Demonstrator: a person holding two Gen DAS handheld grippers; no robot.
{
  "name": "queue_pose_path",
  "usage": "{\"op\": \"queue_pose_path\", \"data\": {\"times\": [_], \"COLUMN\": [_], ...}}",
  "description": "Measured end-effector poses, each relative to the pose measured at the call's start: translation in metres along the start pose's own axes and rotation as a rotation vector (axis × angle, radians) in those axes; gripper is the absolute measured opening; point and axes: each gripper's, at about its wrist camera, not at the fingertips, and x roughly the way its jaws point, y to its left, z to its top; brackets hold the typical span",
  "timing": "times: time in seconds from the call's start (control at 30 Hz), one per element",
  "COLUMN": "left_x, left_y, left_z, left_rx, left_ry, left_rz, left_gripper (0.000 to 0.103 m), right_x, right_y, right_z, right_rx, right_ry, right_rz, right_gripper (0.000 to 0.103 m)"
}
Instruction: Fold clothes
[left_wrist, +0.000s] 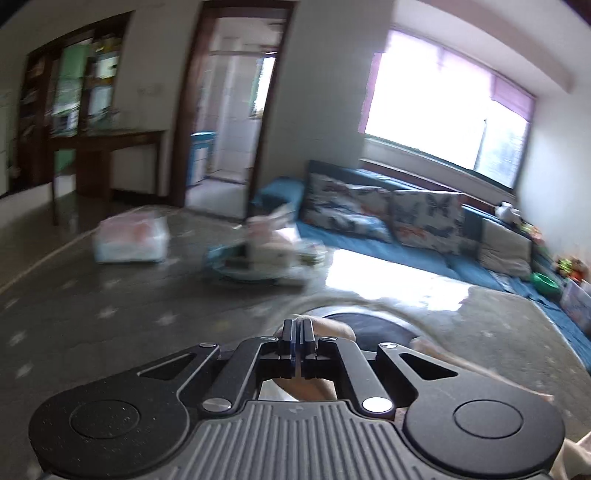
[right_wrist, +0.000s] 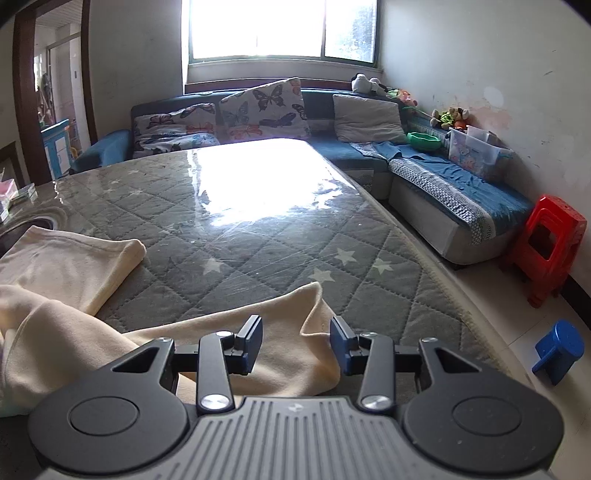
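Right fingers: right gripper (right_wrist: 296, 341) has its jaws spread wide, holding nothing, hanging just over the near flap of the cream garment (right_wrist: 236, 332).
Left fingers: left gripper (left_wrist: 296, 341) is pressed together; can't tell if any cloth is pinched, that view's pretty blurry.
Garment: spread over the quilted table (right_wrist: 258, 236) from 6 to 9 o'clock, another fold at 9.
Risk 1: glossy table cover, so I'd guess the cloth slides when tugged.
Risk 2: closing here might pinch both layers or only an edge.
Risk 3: left side moving fast could drag the cloth into the clutter (left_wrist: 262, 251) at 12.
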Motion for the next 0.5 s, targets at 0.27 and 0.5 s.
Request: {"op": "queue_pose_path", "data": {"times": [0.27,0.5], "left_x": [0.018,-0.011], "left_y": [0.051,0.023], "left_z": [-0.045,-0.055], "left_rx": [-0.031,0.102], "left_ry": [0.202,0.194], "left_rz": [0.130,0.040], "left_gripper": [0.004,0.006], "right_x": [0.013,-0.001], "right_y": [0.001,0.003], "right_z": [-0.006,0.002], "right_rx": [-0.039,-0.070], "right_ry": [0.032,0.011], "right_rz": [0.015,0.033], "right_gripper": [0.045,0.044]}}
